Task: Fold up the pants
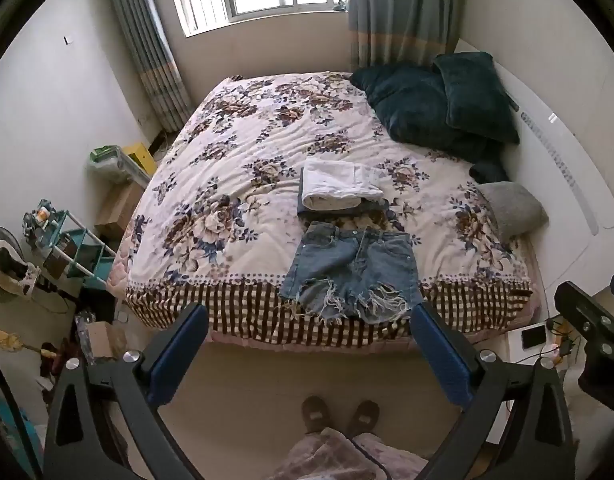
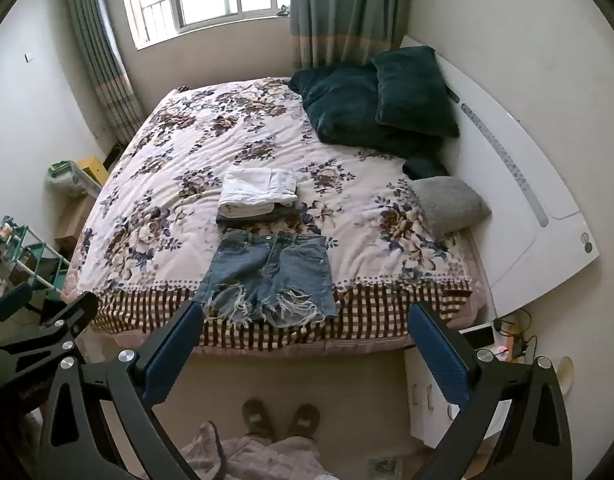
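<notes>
Frayed blue denim shorts lie flat, unfolded, at the near edge of the floral bed, waistband away from me; they also show in the right wrist view. Behind them sits a stack of folded white pants on a folded dark garment. My left gripper is open and empty, held above the floor in front of the bed edge. My right gripper is open and empty at a similar height, to the right of the left one.
Dark green pillows and a grey cushion lie at the bed's right, by a white headboard. A teal rack and boxes clutter the floor at left. A white nightstand with a phone stands at right. My slippered feet stand below.
</notes>
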{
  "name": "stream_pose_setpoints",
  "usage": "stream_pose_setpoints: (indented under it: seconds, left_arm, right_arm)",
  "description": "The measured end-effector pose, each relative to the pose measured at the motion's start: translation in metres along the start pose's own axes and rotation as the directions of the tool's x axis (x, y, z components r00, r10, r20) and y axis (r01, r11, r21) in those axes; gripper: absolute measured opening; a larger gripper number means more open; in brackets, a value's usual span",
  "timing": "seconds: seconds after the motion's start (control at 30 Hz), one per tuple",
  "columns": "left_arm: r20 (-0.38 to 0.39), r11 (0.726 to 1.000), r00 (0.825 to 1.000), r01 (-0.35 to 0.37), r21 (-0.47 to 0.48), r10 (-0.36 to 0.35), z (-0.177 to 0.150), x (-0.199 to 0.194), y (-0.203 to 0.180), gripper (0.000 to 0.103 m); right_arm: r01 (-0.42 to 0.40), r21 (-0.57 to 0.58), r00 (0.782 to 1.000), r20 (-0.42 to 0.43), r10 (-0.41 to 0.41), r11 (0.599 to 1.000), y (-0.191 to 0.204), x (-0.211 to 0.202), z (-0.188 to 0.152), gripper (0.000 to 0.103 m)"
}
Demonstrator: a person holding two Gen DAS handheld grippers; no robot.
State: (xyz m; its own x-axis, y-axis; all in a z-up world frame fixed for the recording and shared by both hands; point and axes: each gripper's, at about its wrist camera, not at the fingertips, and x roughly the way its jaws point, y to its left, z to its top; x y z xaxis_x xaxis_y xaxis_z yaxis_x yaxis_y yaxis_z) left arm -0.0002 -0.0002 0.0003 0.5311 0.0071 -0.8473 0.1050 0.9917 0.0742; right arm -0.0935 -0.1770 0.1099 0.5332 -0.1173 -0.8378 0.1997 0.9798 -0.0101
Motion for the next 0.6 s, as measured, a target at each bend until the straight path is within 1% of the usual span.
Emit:
stream_pose_setpoints:
  seconds: [0.1, 0.13, 0.27, 0.4, 0.6]
  left_arm:
    - [0.009, 1.000, 1.000, -0.011, 0.010, 0.010, 0.0003, -0.0013, -0.0009, 0.103]
    - [-0.017, 1.000, 1.000, 0.000, -0.001, 0.000, 0.0013, 0.0013, 0.0001, 0.103]
    - [0.004, 1.000, 1.000, -0.006, 0.000, 0.006, -0.0007, -0.0003, -0.0011, 0.103]
    - [0.006, 1.000, 1.000, -0.006, -0.001, 0.006, -0.0002, -0.0009, -0.0005, 0.103]
    - [0.017, 1.000, 1.000, -0.010, -0.006, 0.010, 0.0092, -0.0032, -0.0002, 0.103]
  right_arm:
    - [0.007, -0.005, 1.000, -0.009, -0.008, 1.000, 0.0003, -0.0007, -0.0001, 0.103]
    - [0.008, -0.004, 1.000, -0.007, -0.008, 1.000, 0.0006, -0.0012, -0.0002, 0.103]
    - [0.003, -0.001, 1.000, -0.008, -0.003, 1.000, 0.0003, -0.0013, -0.0004, 0.103]
    - [0.001, 0.001, 1.000, -0.007, -0.001, 1.000, -0.0009, -0.0048, -0.0008, 0.103]
    - [-0.004, 0.003, 1.000, -0.006, 0.004, 1.000, -0.0029, -0.0062, -0.0025, 0.103]
